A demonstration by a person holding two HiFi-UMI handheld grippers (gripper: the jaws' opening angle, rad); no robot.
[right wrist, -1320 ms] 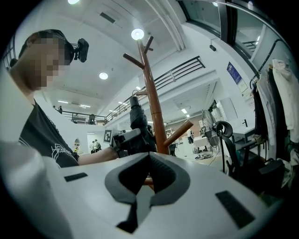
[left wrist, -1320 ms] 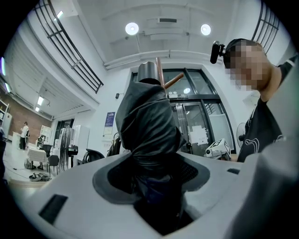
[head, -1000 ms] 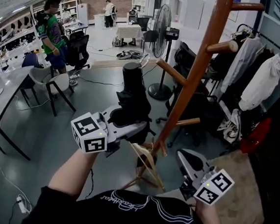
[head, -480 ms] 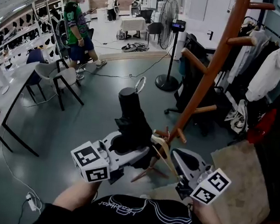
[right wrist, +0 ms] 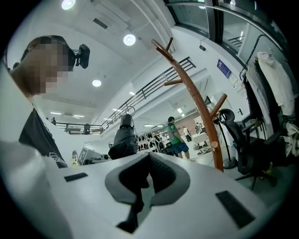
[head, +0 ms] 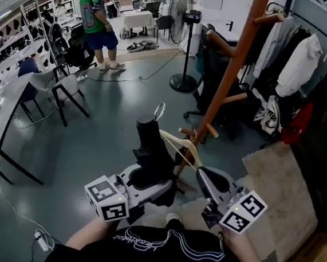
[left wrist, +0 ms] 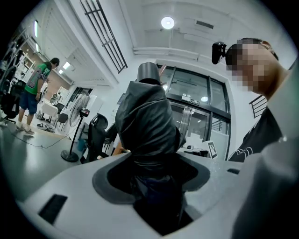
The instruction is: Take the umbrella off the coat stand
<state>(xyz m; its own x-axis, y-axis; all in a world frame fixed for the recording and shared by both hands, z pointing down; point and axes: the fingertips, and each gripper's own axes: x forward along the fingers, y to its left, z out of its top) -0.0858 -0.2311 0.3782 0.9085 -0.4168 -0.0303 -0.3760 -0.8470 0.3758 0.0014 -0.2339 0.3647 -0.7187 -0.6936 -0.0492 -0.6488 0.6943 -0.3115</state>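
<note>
A folded black umbrella [head: 150,149] stands upright between the jaws of my left gripper [head: 149,185], which is shut on its lower part. Its wrist loop [head: 160,110] sticks up from the top. In the left gripper view the umbrella [left wrist: 147,126] fills the middle, clamped in the gripper [left wrist: 154,186]. The brown wooden coat stand [head: 228,82] rises to the right, apart from the umbrella. My right gripper [head: 202,174] hovers near the stand's foot with its jaws shut and nothing held. From the right gripper [right wrist: 147,184] I see the umbrella [right wrist: 122,140] and the stand [right wrist: 198,105].
A wooden hanger [head: 179,146] hangs low on the stand. Coats on a rail [head: 297,60] fill the right side. A floor fan [head: 183,20], office chairs [head: 216,63], a white chair [head: 58,86] and a long table [head: 1,117] stand around. A person in a green shirt [head: 97,17] stands far off.
Both grippers have drawn back and down from the coat stand, the left one carrying the umbrella with it. The person in green has walked further away.
</note>
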